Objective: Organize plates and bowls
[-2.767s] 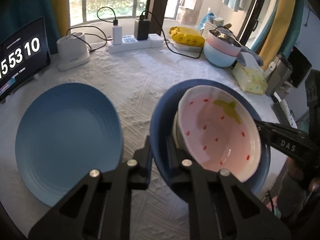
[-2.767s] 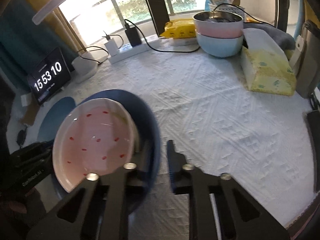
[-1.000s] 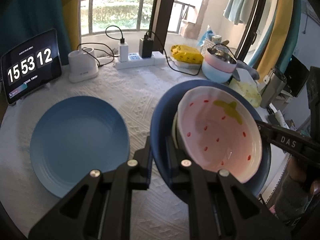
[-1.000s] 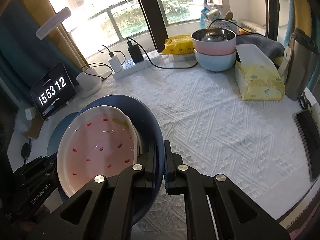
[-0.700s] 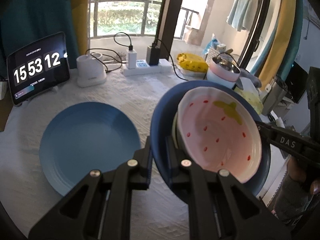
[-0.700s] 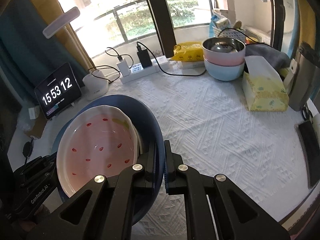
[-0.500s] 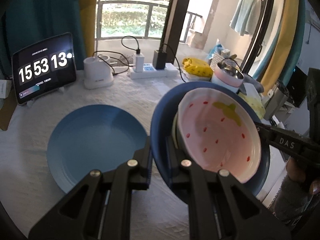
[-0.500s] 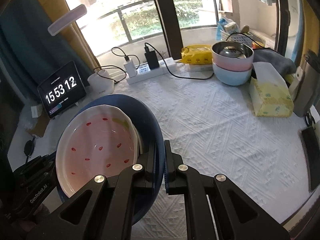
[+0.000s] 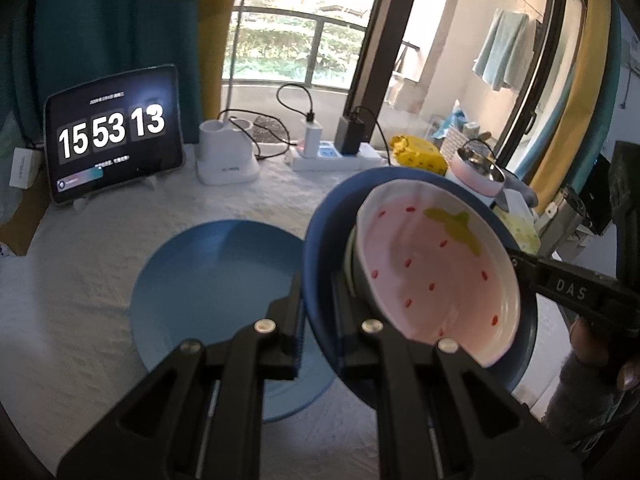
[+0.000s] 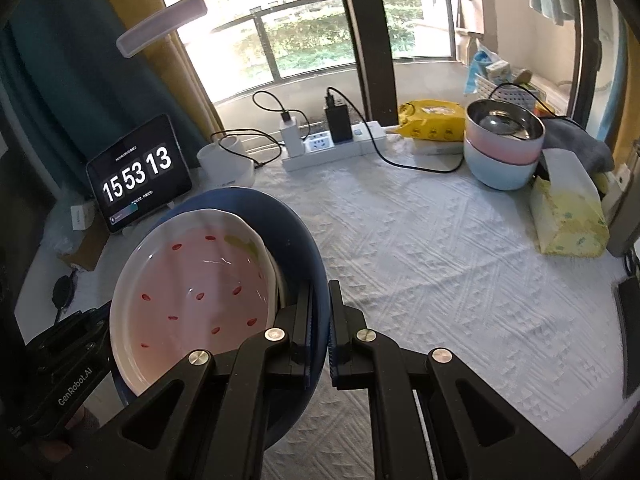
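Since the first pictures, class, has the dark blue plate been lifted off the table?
Yes. The dark blue plate has risen: the light blue plate and tablet clock now sit farther below and look smaller.

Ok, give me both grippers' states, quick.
Left gripper: shut on the dark blue plate's rim.
Right gripper: shut on the same plate's opposite rim.

Left gripper (image 9: 318, 312) raised above the desk (image 9: 80, 300), jaws clamped on the near rim of the dark blue plate (image 9: 320, 248). Right gripper (image 10: 319, 332) level with it on the opposite side, jaws pinched tight on the same plate's rim.
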Demonstrator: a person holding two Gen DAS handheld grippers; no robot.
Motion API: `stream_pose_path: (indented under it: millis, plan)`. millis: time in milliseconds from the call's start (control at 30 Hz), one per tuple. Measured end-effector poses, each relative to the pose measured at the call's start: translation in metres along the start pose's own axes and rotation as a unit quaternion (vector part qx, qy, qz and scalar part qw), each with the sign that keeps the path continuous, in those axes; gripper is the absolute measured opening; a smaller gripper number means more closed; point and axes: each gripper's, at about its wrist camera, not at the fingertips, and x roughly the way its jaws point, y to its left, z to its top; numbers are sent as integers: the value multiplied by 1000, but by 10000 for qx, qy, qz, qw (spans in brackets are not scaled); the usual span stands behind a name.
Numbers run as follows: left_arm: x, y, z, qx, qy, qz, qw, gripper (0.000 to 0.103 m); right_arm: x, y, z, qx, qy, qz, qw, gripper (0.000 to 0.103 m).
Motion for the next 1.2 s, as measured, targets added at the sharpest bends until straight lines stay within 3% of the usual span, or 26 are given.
stream_pose_path:
  millis: [567,1200]
  plan:
    - [-9,54,4,-360,-176,204,9990,10,29,54,15,-371,165,132,9991,8]
    - [10,104,6,-725,-27,530,9960,10,81,92,28,-655,471,391,9960,8]
